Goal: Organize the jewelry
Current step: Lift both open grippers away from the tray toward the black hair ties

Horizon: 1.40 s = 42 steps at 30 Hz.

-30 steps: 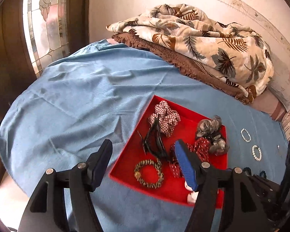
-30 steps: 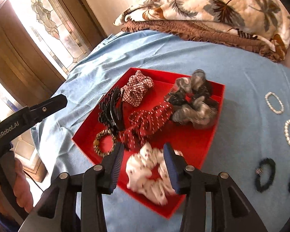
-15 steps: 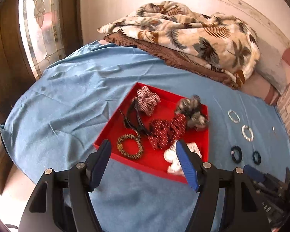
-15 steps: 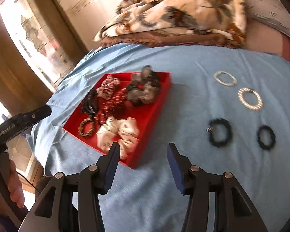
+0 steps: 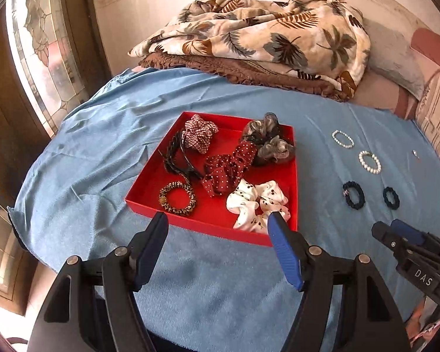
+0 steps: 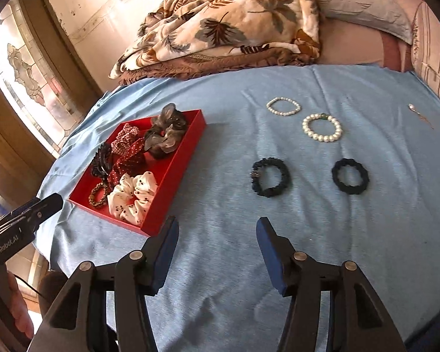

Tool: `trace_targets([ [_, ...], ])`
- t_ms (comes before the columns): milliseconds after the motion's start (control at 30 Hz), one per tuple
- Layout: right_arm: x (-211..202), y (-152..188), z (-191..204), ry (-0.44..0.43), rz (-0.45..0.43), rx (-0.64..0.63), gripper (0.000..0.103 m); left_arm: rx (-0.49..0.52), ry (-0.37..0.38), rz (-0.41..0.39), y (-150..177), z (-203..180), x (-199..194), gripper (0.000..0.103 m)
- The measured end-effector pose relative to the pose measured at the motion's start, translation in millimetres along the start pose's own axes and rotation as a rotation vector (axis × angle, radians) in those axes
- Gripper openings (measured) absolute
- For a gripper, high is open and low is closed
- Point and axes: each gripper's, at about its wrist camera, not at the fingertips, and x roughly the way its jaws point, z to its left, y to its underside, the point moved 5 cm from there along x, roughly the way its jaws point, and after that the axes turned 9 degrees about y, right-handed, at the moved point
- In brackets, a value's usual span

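Red tray (image 6: 173,173): holds scrunchies, a hair claw, a beaded band.
Dark scrunchies (image 6: 270,177): two on the blue cloth (image 6: 220,264), right of the tray; likely soft, light; pinch across one side.
Pearl bracelets (image 6: 322,128): two, farther back; probably hard, slippery, stretchy; grip across the beads.
Right gripper (image 6: 217,252): jaws just opening, nothing between.
Left gripper (image 5: 217,249): jaws apart, empty.
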Motion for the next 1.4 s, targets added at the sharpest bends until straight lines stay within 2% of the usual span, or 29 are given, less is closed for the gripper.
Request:
trace_targets([
  [367,-7,5,-5,0.042,-0.023,-0.025,0.063,0.028,-0.002,-0.001,3,-10,-6,0.070],
  [833,-2,11,-36,0.067,-0.007,0.032,0.065,0.063,-0.008,0.026,5,-25,1,0.070],
  [1100,2,17,-84,0.123,0.004,0.098,0.065,0.099,0.004,0.051,2,-43,10,0.070],
  [1300,5,18,-133,0.192,0.005,0.145,0.065,0.150,0.077,0.076,-1,-78,23,0.070],
  [1400,8,13,-156,0.222,0.000,0.168,0.065,0.191,0.135,0.117,-3,-105,40,0.070],
])
